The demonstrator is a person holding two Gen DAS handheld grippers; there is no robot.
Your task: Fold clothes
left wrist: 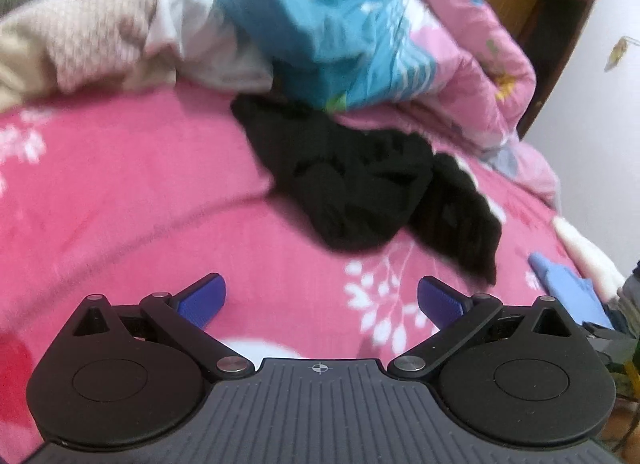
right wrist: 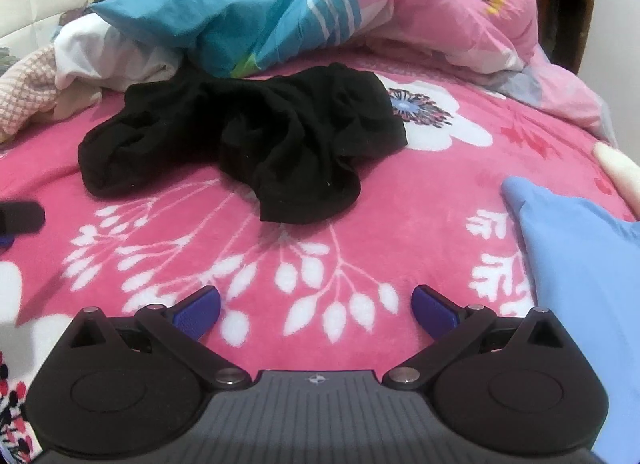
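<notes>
Both tongs hang spread and empty over the bed: left tongs (left wrist: 321, 301) low above the pink bedspread (left wrist: 120, 192), right tongs (right wrist: 316, 310) the same, neither touching cloth. Ahead of them lies the black garment (right wrist: 240, 136), crumpled in a heap on the bedspread, not yet smoothed or folded, so by my reckoning the whole fold remains to do. Going left to right: a beige knit (right wrist: 24, 92) and white cloth (right wrist: 100, 52) at the far left, the blue quilt (right wrist: 240, 4) bunched right behind the garment, its pink side (right wrist: 440, 12) beyond, and a light blue cloth (right wrist: 580, 264) crowding the right edge.
</notes>
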